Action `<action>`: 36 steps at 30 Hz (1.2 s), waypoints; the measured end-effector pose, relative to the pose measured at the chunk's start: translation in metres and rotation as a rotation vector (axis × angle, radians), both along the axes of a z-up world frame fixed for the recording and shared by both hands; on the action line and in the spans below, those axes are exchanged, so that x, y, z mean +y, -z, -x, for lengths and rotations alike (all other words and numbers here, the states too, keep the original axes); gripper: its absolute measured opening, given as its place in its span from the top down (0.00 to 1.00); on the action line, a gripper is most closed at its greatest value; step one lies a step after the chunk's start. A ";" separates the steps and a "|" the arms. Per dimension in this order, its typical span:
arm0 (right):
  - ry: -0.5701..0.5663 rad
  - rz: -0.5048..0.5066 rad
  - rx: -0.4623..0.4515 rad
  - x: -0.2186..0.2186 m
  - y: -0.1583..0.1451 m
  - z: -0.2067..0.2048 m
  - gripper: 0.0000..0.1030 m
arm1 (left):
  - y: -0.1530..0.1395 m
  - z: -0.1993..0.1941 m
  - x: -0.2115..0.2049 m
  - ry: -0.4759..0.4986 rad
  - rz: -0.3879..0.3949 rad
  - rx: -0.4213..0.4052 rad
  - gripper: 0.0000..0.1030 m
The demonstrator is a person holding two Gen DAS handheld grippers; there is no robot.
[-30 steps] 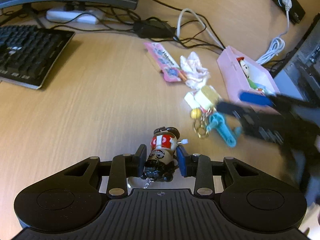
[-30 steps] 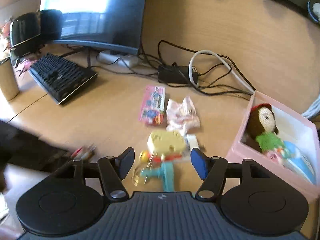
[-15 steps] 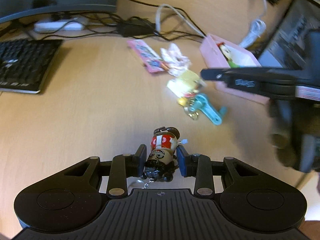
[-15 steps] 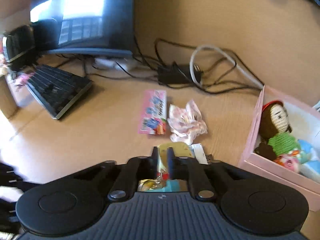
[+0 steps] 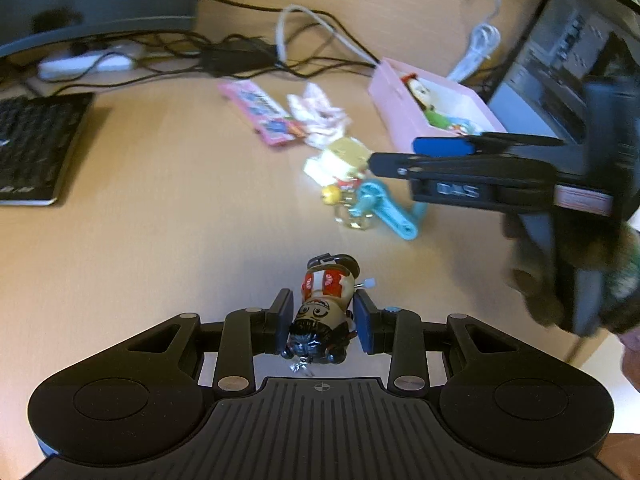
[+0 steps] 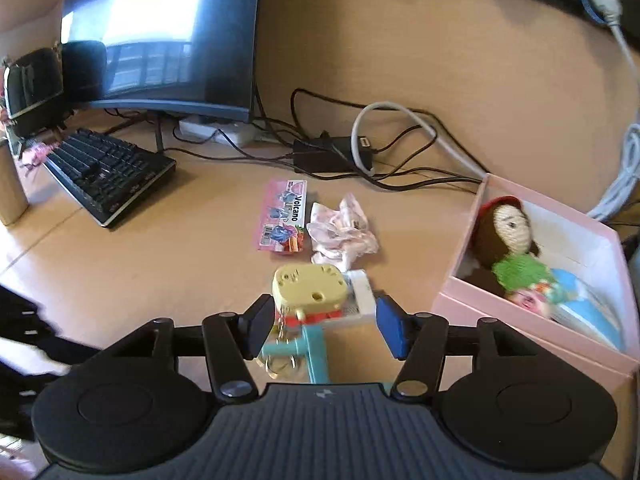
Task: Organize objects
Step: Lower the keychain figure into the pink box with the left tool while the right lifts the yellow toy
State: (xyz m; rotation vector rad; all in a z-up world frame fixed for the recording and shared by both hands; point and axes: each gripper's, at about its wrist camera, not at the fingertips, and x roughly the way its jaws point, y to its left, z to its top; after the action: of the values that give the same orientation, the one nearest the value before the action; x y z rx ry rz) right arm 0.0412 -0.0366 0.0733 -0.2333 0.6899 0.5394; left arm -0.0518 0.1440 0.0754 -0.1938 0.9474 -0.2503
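Observation:
My left gripper (image 5: 323, 325) is shut on a small wind-up figurine (image 5: 325, 309) with a black head and a red and white body, held above the desk. My right gripper (image 6: 322, 328) is open over a cluster of a yellow toy (image 6: 309, 283), a white block (image 6: 359, 295) and a teal keychain handle (image 6: 310, 347). The right gripper also shows in the left wrist view (image 5: 394, 156), above the same cluster (image 5: 347, 157). A pink box (image 6: 536, 312) holding a crocheted doll (image 6: 505, 236) stands to the right.
A pink snack packet (image 6: 285, 217) and a crumpled pink wrapper (image 6: 343, 230) lie beyond the cluster. A black keyboard (image 6: 105, 173), a monitor (image 6: 160, 36), a power adapter (image 6: 324, 155) with tangled cables and a laptop screen (image 5: 568, 56) line the back and sides of the desk.
My right gripper was open, shut over the cluster half a second ago, and now stands open again. The left gripper kept hold of the figurine while its view shifted.

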 end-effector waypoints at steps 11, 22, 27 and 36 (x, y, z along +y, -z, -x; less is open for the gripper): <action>0.005 0.028 0.056 0.036 0.041 -0.055 0.43 | 0.001 0.028 0.055 -0.150 -0.016 0.032 0.65; 0.000 -0.057 -0.028 0.005 -0.035 0.010 0.44 | 0.002 0.000 0.010 0.025 0.028 0.018 0.65; 0.085 -0.071 -0.050 -0.044 -0.069 0.052 0.44 | 0.001 -0.022 -0.026 0.138 0.053 0.000 0.65; 0.323 -0.046 -0.012 -0.133 -0.062 0.088 0.44 | -0.036 -0.119 -0.112 0.243 0.067 -0.189 0.64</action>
State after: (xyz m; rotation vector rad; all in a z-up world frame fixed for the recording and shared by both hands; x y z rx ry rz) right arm -0.0471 -0.1696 0.1354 -0.0792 0.6866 0.2445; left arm 0.0671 0.0317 0.1112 -0.1140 0.7748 -0.5166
